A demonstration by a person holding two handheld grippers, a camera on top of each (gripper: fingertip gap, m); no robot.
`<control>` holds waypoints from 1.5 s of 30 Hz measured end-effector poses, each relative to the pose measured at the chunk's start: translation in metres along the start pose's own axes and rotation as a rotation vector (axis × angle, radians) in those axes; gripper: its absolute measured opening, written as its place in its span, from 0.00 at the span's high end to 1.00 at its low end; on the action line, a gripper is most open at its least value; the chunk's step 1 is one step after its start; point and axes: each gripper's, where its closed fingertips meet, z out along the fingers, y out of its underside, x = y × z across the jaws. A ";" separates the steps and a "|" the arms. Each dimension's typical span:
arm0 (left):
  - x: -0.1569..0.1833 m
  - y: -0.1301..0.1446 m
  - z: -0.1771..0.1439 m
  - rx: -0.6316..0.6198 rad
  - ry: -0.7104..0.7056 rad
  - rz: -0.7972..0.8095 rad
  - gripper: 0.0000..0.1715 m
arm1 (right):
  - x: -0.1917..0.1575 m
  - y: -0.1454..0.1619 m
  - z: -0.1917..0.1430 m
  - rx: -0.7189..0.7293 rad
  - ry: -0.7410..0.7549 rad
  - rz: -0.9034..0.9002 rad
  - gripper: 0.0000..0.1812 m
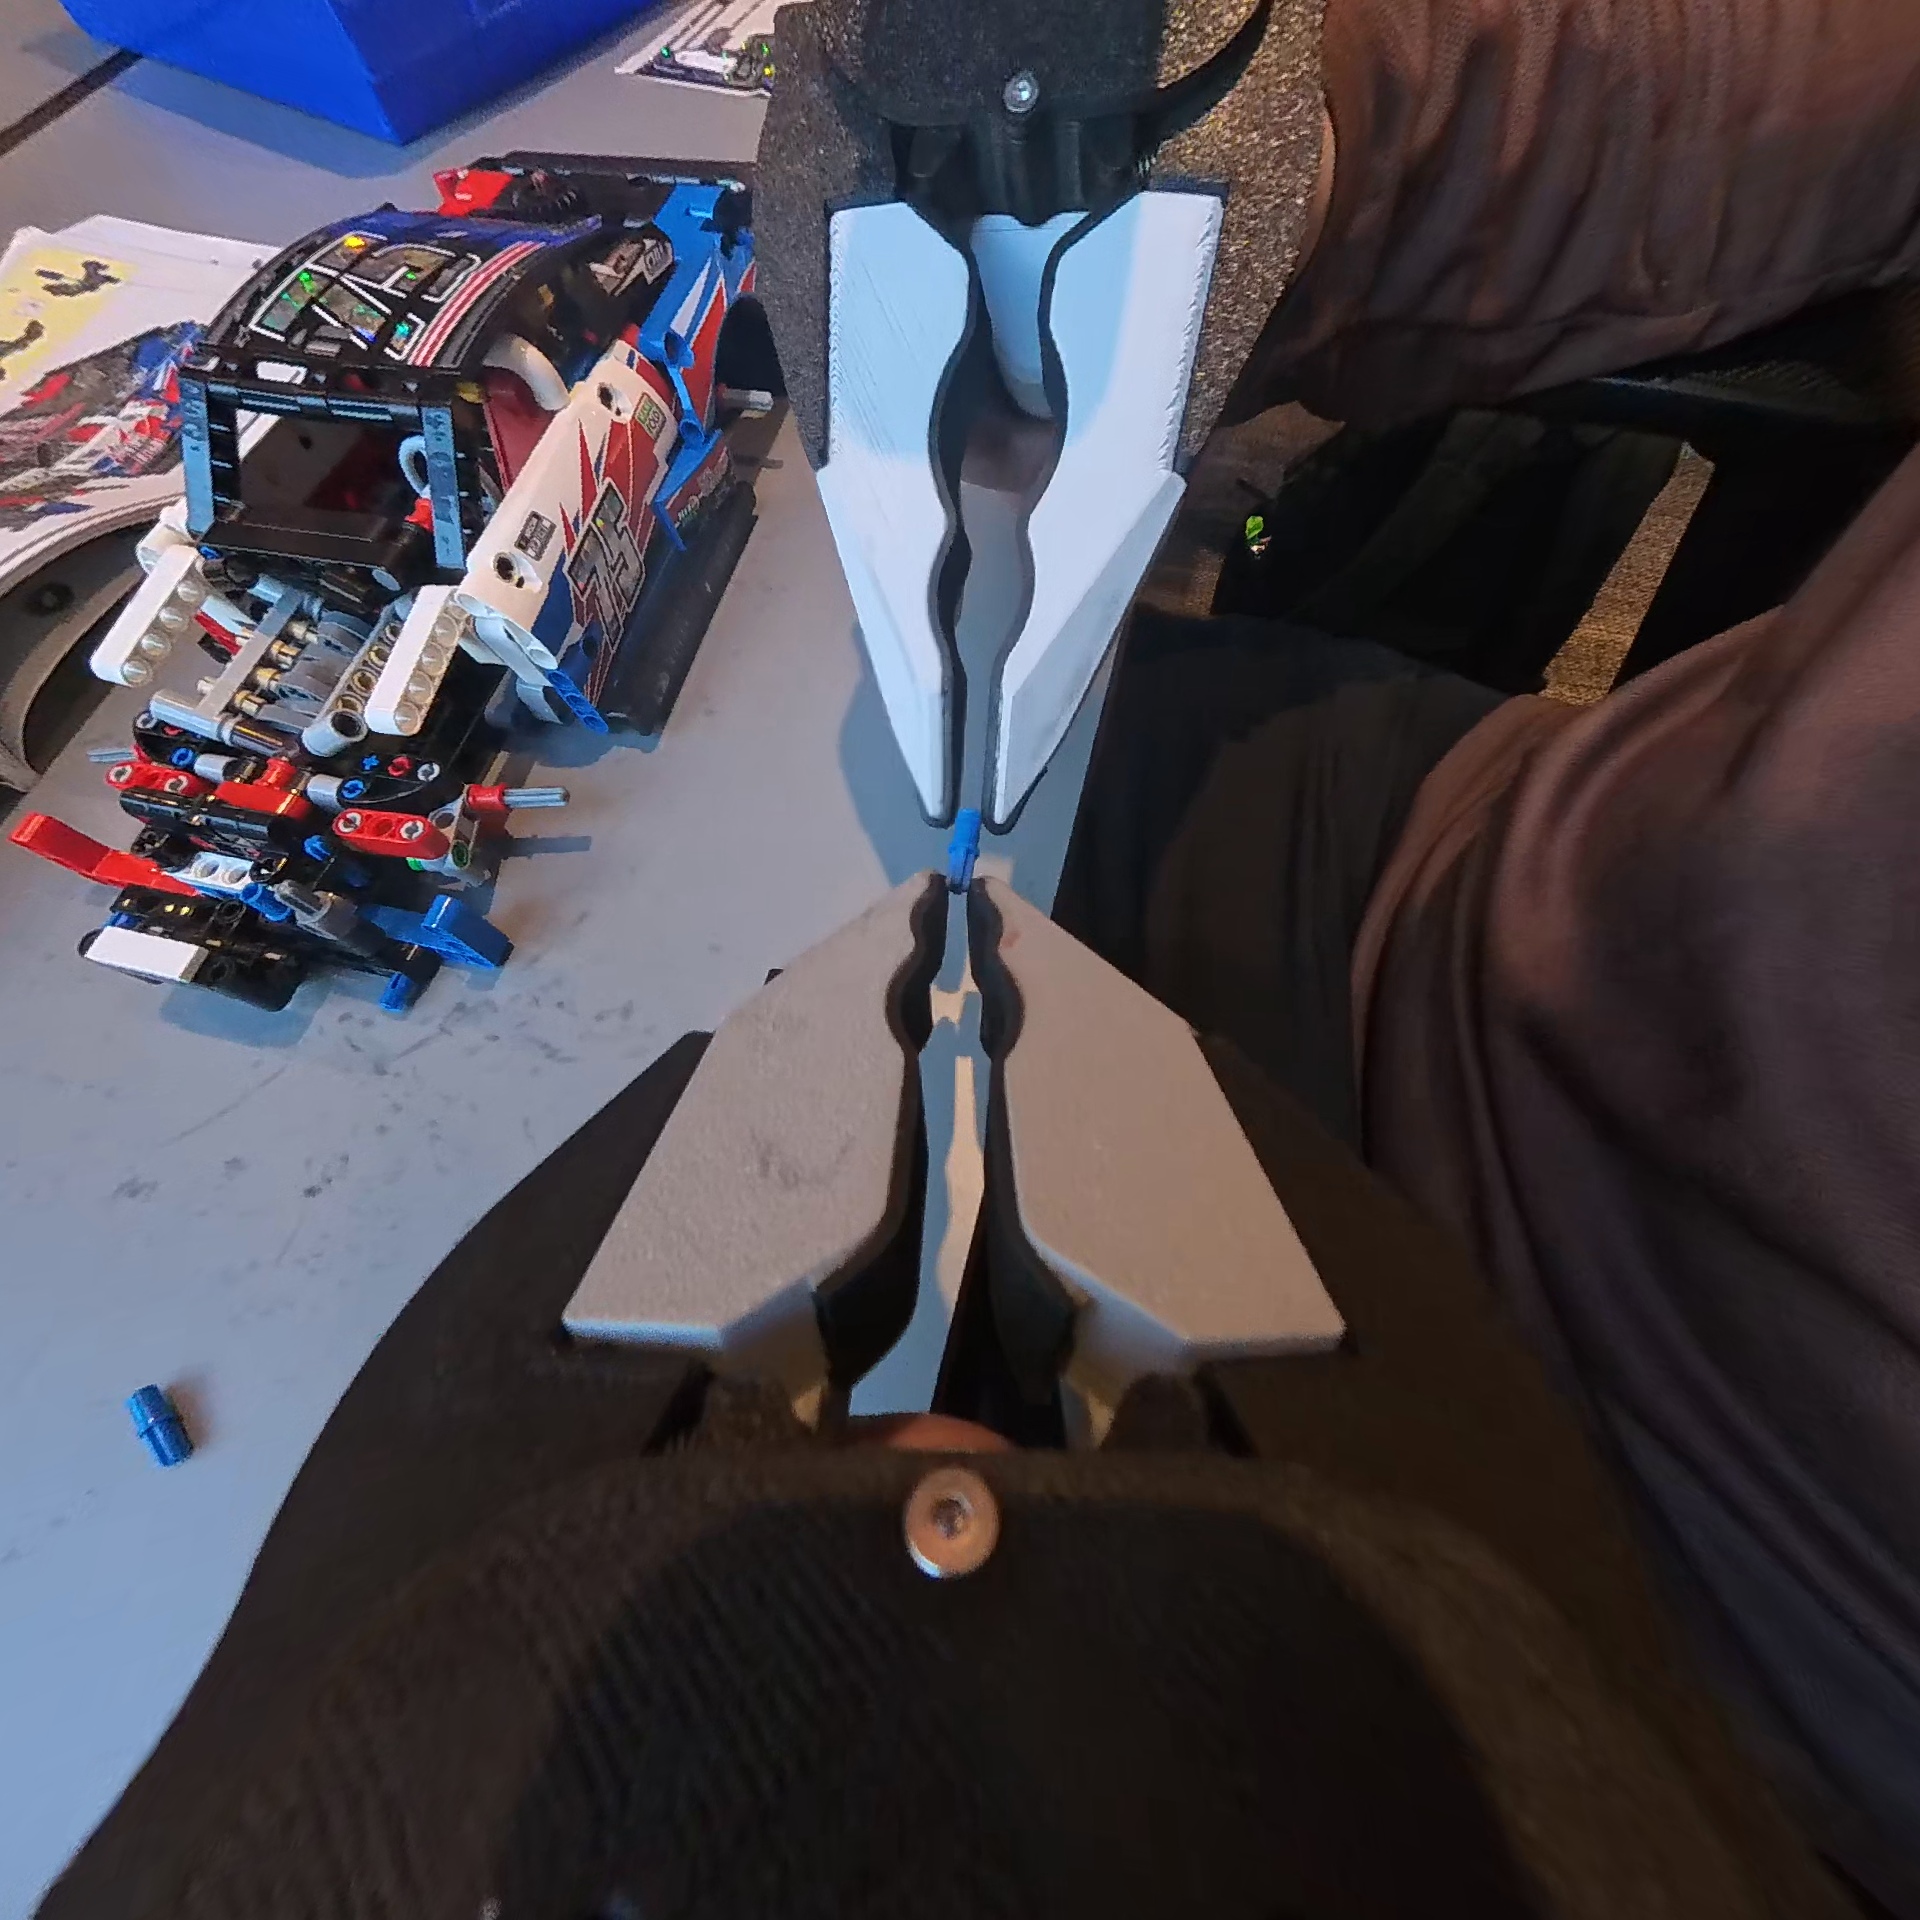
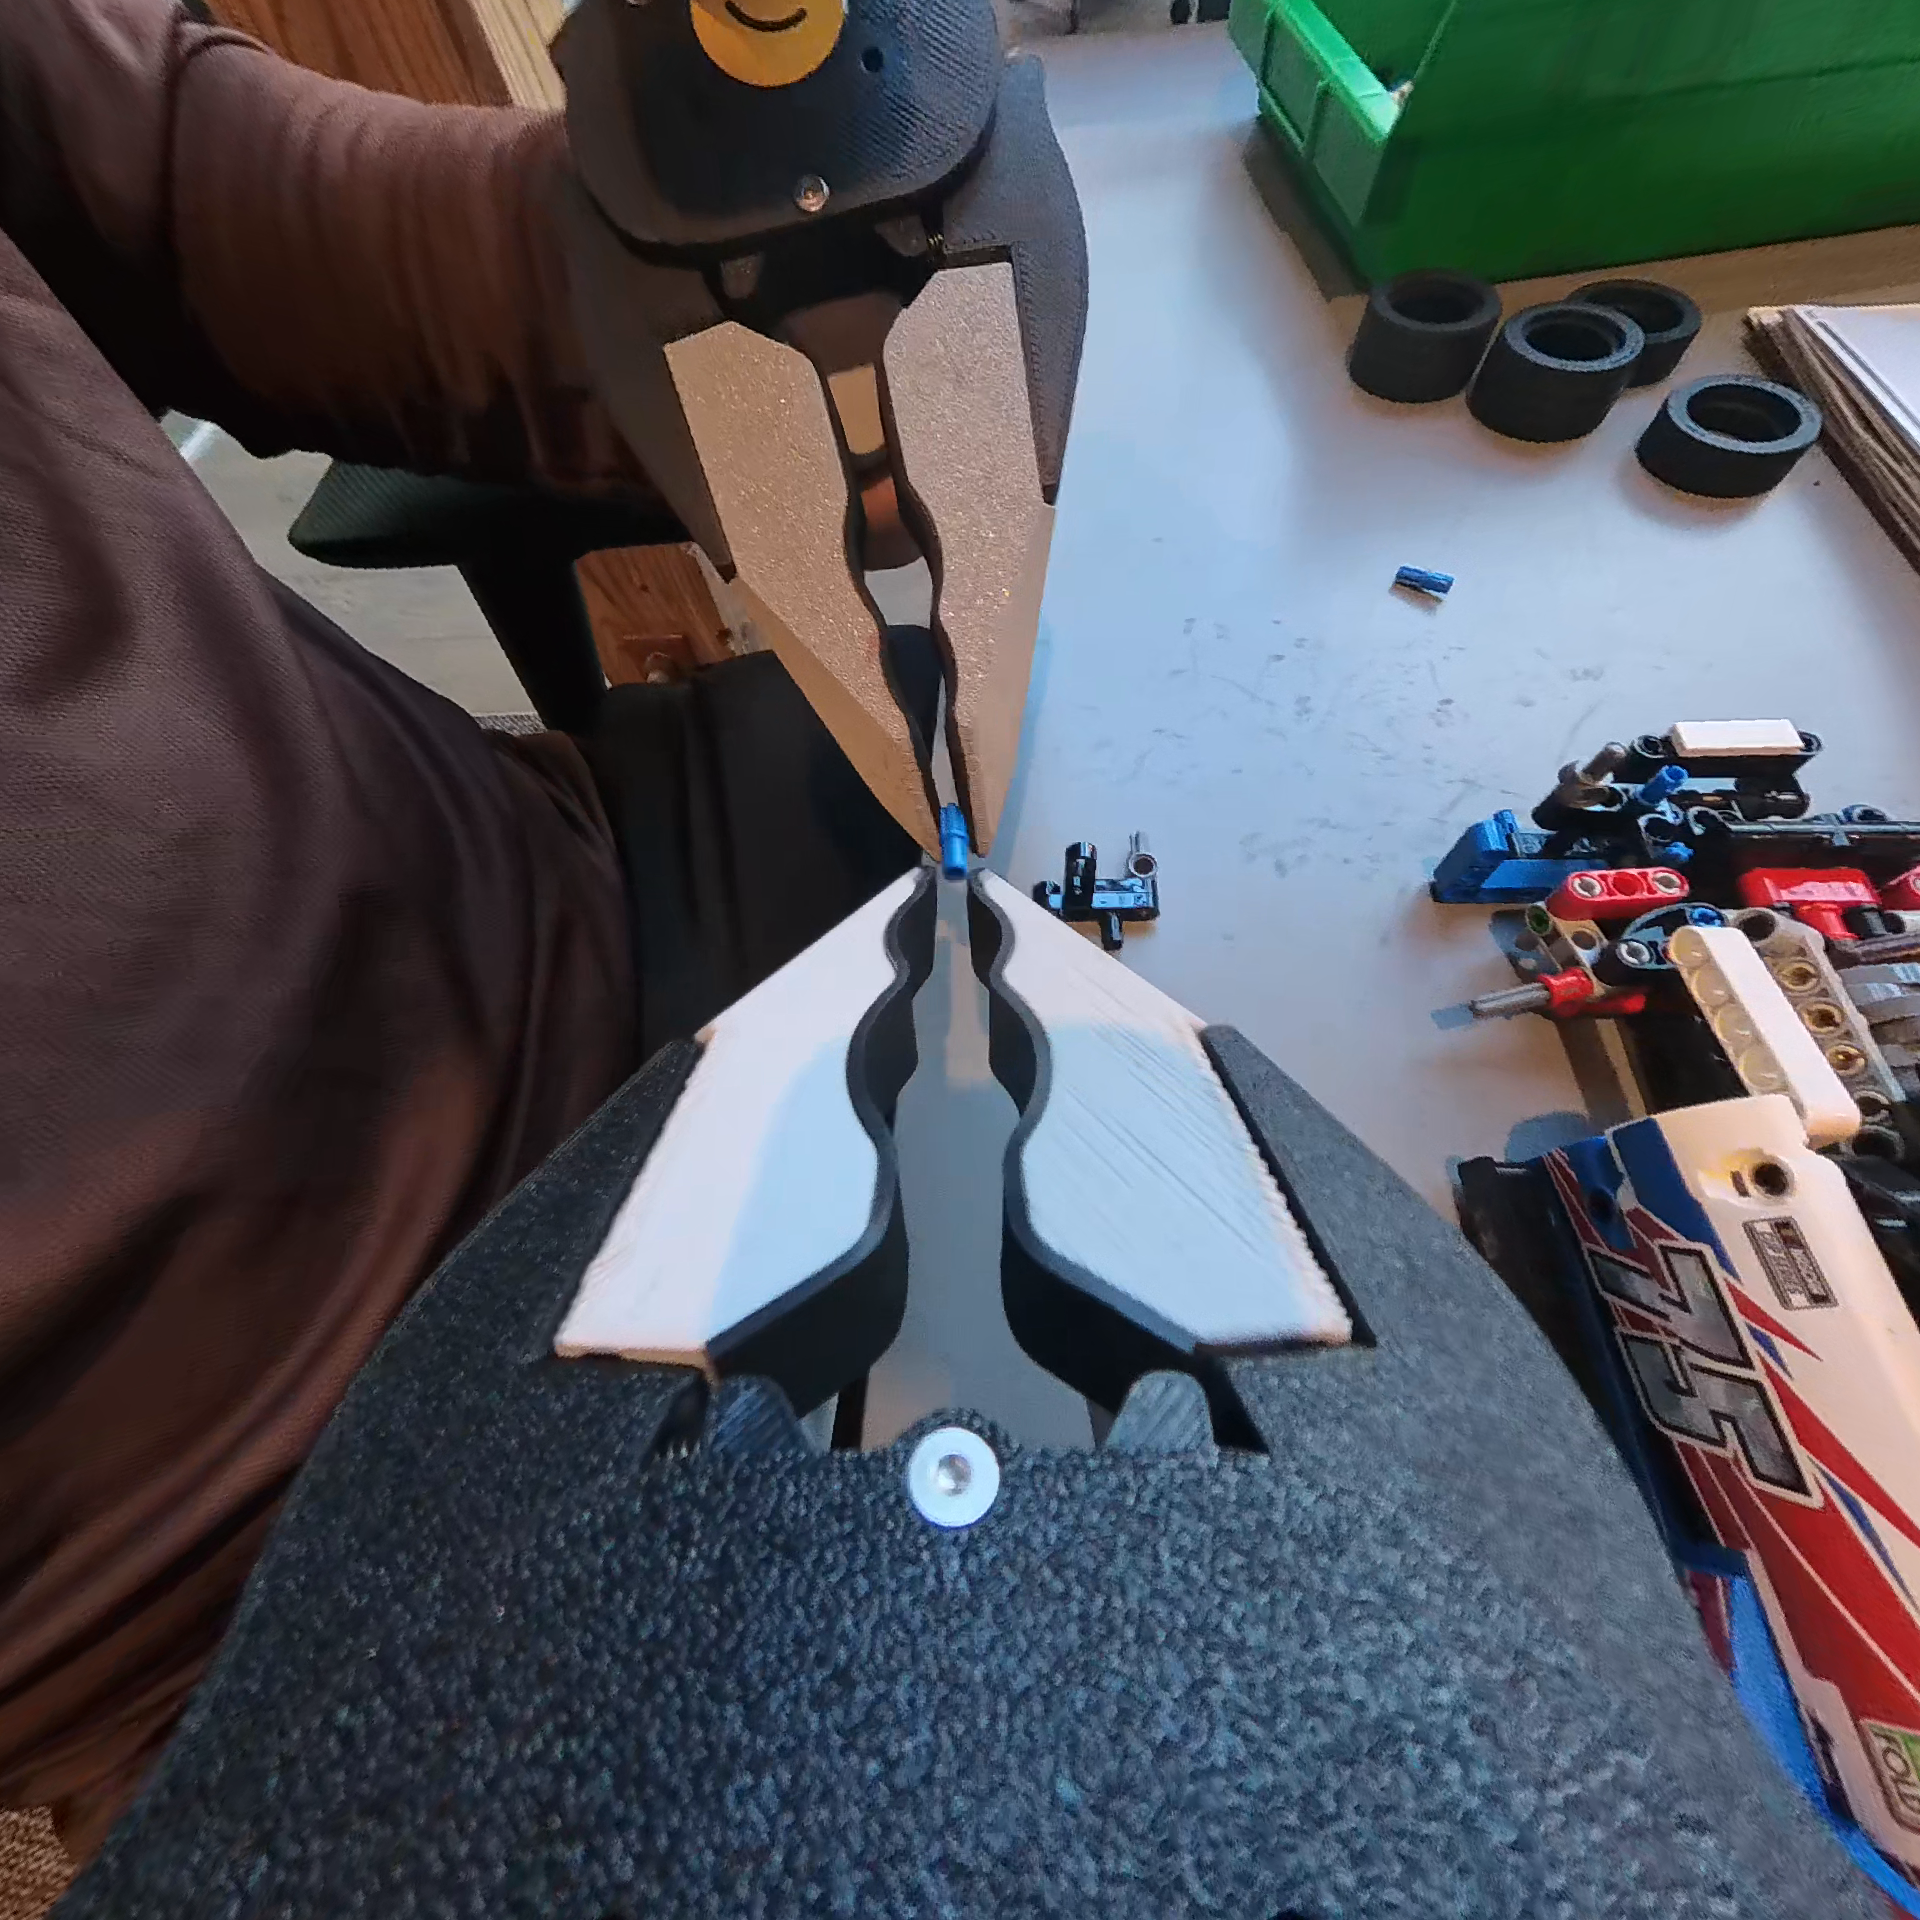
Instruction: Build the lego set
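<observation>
My left gripper (image 1: 954, 885) has grey fingers and is shut on a small blue pin (image 1: 962, 847), held over the table edge. My right gripper (image 2: 949, 879) has white fingers that stand a narrow gap apart. It meets the left gripper (image 2: 952, 831) tip to tip, and the free end of the blue pin (image 2: 952, 840) just reaches its tips. The right gripper also shows at the top of the left wrist view (image 1: 969, 823). The partly built blue, red and white Lego car (image 1: 416, 582) lies on the grey table, left of the grippers; it also shows in the right wrist view (image 2: 1714, 1143).
A loose blue pin (image 1: 161, 1425) lies on the table (image 2: 1423, 582). A small black sub-assembly (image 2: 1101, 894) lies near the grippers. Several black tyres (image 2: 1558, 364), a green bin (image 2: 1558, 135), a blue bin (image 1: 343, 52) and instruction booklets (image 1: 73, 384) stand farther off. A person's dark sleeve (image 1: 1558, 935) fills one side. Both grippers' tips are close together, under 4 cm apart.
</observation>
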 end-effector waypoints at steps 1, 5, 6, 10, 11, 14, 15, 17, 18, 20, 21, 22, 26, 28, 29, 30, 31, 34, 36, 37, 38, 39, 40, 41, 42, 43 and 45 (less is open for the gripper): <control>0.000 0.000 0.000 0.003 0.001 -0.003 1.00 | -0.001 -0.001 0.000 0.005 -0.006 0.000 0.97; 0.000 -0.001 0.002 -0.001 0.004 0.001 1.00 | -0.001 -0.002 0.000 0.009 0.002 -0.004 0.97; 0.001 -0.001 0.003 -0.001 0.007 0.002 1.00 | -0.001 -0.003 -0.001 0.012 0.002 -0.003 0.97; 0.002 -0.004 0.005 0.002 0.010 0.007 1.00 | -0.001 -0.002 0.000 0.003 0.005 -0.006 0.98; 0.001 -0.003 0.005 -0.001 0.009 0.011 1.00 | -0.001 -0.001 0.000 -0.001 0.006 -0.007 0.98; 0.002 -0.003 0.006 0.000 0.009 0.014 1.00 | -0.001 0.000 0.000 -0.001 0.003 -0.004 0.98; 0.001 -0.003 0.006 0.003 0.009 0.014 1.00 | -0.001 0.000 0.000 0.000 0.001 -0.002 0.98; 0.001 -0.004 0.006 0.008 0.009 0.019 1.00 | 0.000 0.000 0.000 -0.002 -0.004 0.001 0.98; 0.001 -0.004 0.006 0.011 0.010 0.021 1.00 | 0.000 0.000 0.000 -0.003 -0.005 0.001 0.98; 0.000 -0.004 0.007 0.015 0.009 0.015 1.00 | 0.001 0.001 0.000 -0.003 0.000 0.000 0.98; 0.000 -0.004 0.007 0.019 0.009 0.011 1.00 | 0.001 0.001 0.000 -0.004 0.005 -0.002 0.98; -0.001 -0.003 0.008 0.022 0.009 0.006 1.00 | 0.002 0.001 0.000 -0.005 0.012 -0.005 0.98; -0.005 -0.002 0.010 0.036 0.003 -0.022 1.00 | 0.007 0.003 0.001 -0.011 0.039 -0.008 0.98; -0.008 -0.002 0.011 0.045 -0.003 -0.045 1.00 | 0.010 0.003 0.000 -0.008 0.050 -0.001 0.98; -0.010 -0.003 0.012 0.048 -0.009 -0.055 0.99 | 0.012 0.003 0.000 -0.006 0.057 0.003 0.98; -0.013 -0.002 0.012 0.046 -0.021 -0.063 0.99 | 0.014 0.003 -0.001 -0.004 0.064 0.007 0.98; -0.015 0.000 0.012 0.040 -0.033 -0.071 0.95 | 0.016 0.003 -0.001 0.000 0.071 0.014 0.98; -0.020 0.005 0.009 0.027 -0.046 -0.099 0.90 | 0.025 0.007 -0.004 0.001 0.100 0.045 0.98; -0.025 0.009 0.004 0.031 -0.072 -0.117 0.89 | 0.031 0.011 -0.006 -0.008 0.119 0.060 0.98; -0.028 0.012 0.002 0.035 -0.087 -0.129 0.89 | 0.033 0.013 -0.006 -0.013 0.124 0.066 0.98; -0.032 0.014 -0.001 0.042 -0.103 -0.144 0.90 | 0.034 0.014 -0.006 -0.016 0.123 0.073 0.98; -0.034 0.016 -0.004 0.048 -0.114 -0.159 0.90 | 0.034 0.015 -0.005 -0.018 0.121 0.079 0.98; -0.037 0.018 -0.006 0.051 -0.124 -0.173 0.90 | 0.035 0.016 -0.004 -0.023 0.120 0.084 0.98; -0.039 0.020 -0.007 0.047 -0.131 -0.182 0.91 | 0.035 0.017 -0.003 -0.029 0.121 0.085 0.98; -0.040 0.023 -0.008 0.035 -0.135 -0.185 0.92 | 0.034 0.017 -0.002 -0.032 0.120 0.084 0.98; -0.041 0.026 -0.007 0.018 -0.137 -0.181 0.94 | 0.033 0.017 0.000 -0.035 0.116 0.084 0.98; -0.041 0.029 -0.005 -0.010 -0.138 -0.155 0.95 | 0.031 0.018 0.003 -0.054 0.111 0.081 0.98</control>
